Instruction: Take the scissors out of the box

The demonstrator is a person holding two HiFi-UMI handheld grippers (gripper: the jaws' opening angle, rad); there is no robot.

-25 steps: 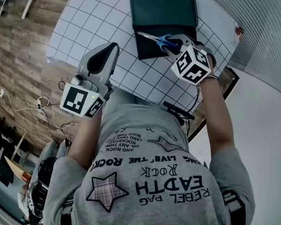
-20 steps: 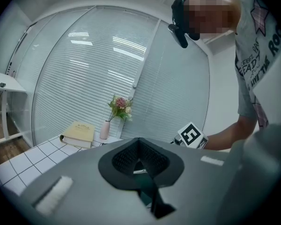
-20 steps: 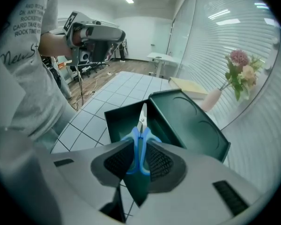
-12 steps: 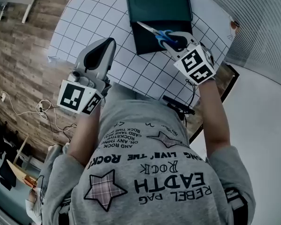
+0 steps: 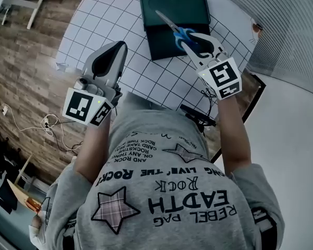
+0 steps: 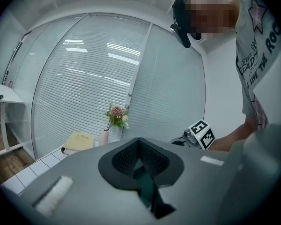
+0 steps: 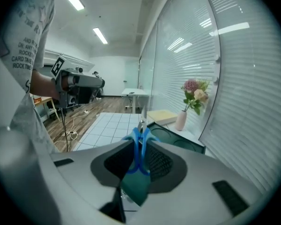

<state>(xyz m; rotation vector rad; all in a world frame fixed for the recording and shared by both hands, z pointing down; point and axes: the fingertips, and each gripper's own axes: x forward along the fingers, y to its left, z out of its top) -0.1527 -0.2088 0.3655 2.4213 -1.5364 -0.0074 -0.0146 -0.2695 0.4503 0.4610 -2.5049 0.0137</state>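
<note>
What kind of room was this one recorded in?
Probably an office or lab room: a long wall of slatted blinds, a white desk on wood floor farther back, strip lights on the ceiling, and a grid-covered table with a vase of flowers.

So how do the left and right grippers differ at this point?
The right gripper is clamped on the scissors by their blue handles; the left gripper has its jaws together on nothing. In the head view the right gripper is over the dark box; the left gripper is over the near edge of the table, away from the box. Both point out over the table.
</note>
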